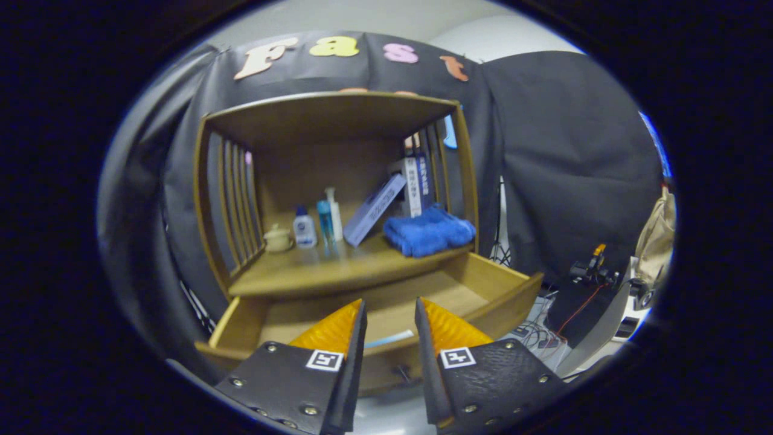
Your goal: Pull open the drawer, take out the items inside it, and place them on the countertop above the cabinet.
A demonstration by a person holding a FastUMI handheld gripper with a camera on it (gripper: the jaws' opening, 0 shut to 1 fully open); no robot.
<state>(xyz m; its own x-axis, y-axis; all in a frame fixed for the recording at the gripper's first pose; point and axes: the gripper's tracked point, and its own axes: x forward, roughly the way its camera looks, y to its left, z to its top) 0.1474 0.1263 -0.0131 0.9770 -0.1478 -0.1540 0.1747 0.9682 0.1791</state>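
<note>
One item left: a flat, pale-blue-edged thing (389, 339) lies on the floor of the open drawer (483, 284), close behind the drawer front and mostly hidden by it.
Landmark: the drawer is pulled out below the countertop (314, 272) of the wooden cabinet (208, 199).
Claw: the gripper (389, 329) hovers above the drawer front, its fingers parted by a modest gap and holding nothing; the flat item shows through that gap.
Handling, judged: it looks thin and light, perhaps a card, a slim packet or a cloth edge; too little shows to tell stiff from soft. Lying flush on the drawer floor, it would likely be hard to pinch from above.
Grip point, judged: the exposed long edge nearest the drawer front, with one finger slid under it.
Long axis: it runs side to side, parallel to the drawer front; which end leads cannot be told.
On the countertop: a folded blue towel (429, 232) above the drawer's right half, a leaning box (374, 208) beside it, bottles (320, 223) and a small jar (278, 238) above the left half.
Free spot, judged: the bare countertop strip directly above the drawer's middle.
</note>
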